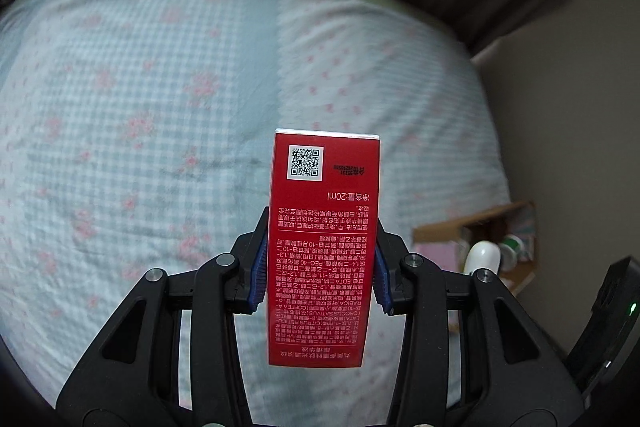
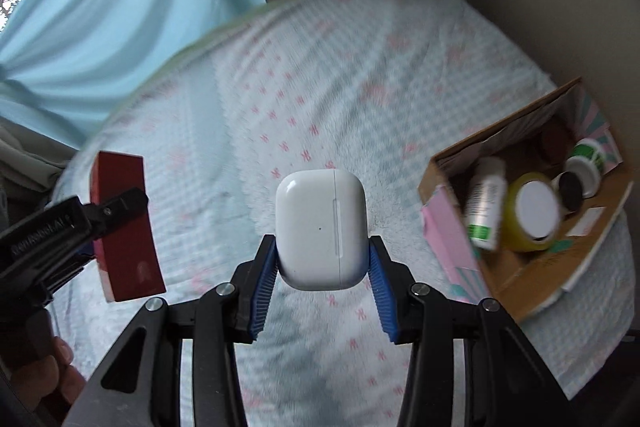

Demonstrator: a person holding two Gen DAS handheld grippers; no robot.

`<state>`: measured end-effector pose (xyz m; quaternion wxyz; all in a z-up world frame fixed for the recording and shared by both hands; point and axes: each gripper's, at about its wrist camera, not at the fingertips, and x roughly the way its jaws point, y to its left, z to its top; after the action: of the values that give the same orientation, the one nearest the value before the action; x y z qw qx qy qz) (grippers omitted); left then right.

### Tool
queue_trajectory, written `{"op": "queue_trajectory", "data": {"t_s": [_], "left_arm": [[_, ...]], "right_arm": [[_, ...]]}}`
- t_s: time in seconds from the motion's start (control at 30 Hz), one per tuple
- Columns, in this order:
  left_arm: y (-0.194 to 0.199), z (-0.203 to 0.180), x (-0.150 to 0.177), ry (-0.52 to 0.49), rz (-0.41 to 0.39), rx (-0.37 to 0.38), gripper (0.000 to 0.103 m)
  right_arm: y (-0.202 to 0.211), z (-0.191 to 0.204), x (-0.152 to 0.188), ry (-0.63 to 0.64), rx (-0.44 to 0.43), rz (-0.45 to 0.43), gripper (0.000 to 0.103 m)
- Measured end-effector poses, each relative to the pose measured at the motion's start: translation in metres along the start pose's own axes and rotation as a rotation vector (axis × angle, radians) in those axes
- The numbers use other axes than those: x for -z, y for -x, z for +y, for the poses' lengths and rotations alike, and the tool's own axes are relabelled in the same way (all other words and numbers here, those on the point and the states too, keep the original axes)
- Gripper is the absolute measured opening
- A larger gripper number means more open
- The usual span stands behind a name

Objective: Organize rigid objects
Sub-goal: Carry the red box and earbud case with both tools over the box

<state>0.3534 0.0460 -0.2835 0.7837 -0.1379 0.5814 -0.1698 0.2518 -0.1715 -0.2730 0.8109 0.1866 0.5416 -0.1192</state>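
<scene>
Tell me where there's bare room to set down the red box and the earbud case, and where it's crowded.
The checked bedspread is bare between the blue curtain and the cardboard box, including the stretch under the white earbud case and the red box. The cardboard box is crowded: a white bottle, a yellow jar and a green-and-white jar fill most of it.

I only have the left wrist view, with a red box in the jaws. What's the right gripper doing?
Observer: The right gripper is shut on a white earbud case, held above the bed.
Operator: What's in that cardboard box at my right edge?
Observer: The cardboard box holds a white bottle, a yellow jar and a green-and-white jar.
Operator: Any hand visible?
Observer: Yes, fingers wrap the left gripper's handle.
</scene>
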Motion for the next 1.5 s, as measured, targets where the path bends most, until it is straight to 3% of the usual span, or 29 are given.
{"op": "queue_trajectory", "data": {"t_s": [0.33,0.6,0.83,1.03,1.2,1.5], "left_arm": [[0.054,-0.081,0.029,-0.108,-0.032,0.071,0.038],[0.045,-0.165,0.059,-0.098,-0.06,0.071,0.038],[-0.004,-0.241,0.084,-0.043,-0.035,0.058,0.038],[-0.059,-0.286,0.102,-0.033,0.019,0.029,0.038],[-0.111,-0.299,0.112,-0.085,0.078,-0.028,0.038],[-0.183,-0.296,0.124,-0.175,0.154,-0.124,0.038]], "right_arm": [[0.105,-0.058,-0.013,0.056,0.017,-0.09,0.041],[0.128,-0.138,-0.029,0.117,0.012,-0.088,0.041],[0.106,-0.213,-0.056,0.167,-0.005,-0.019,0.041],[0.06,-0.263,-0.075,0.21,-0.009,0.071,0.041],[0.013,-0.287,-0.086,0.239,-0.04,0.123,0.041],[-0.056,-0.279,-0.088,0.351,-0.113,0.176,0.041]]}}
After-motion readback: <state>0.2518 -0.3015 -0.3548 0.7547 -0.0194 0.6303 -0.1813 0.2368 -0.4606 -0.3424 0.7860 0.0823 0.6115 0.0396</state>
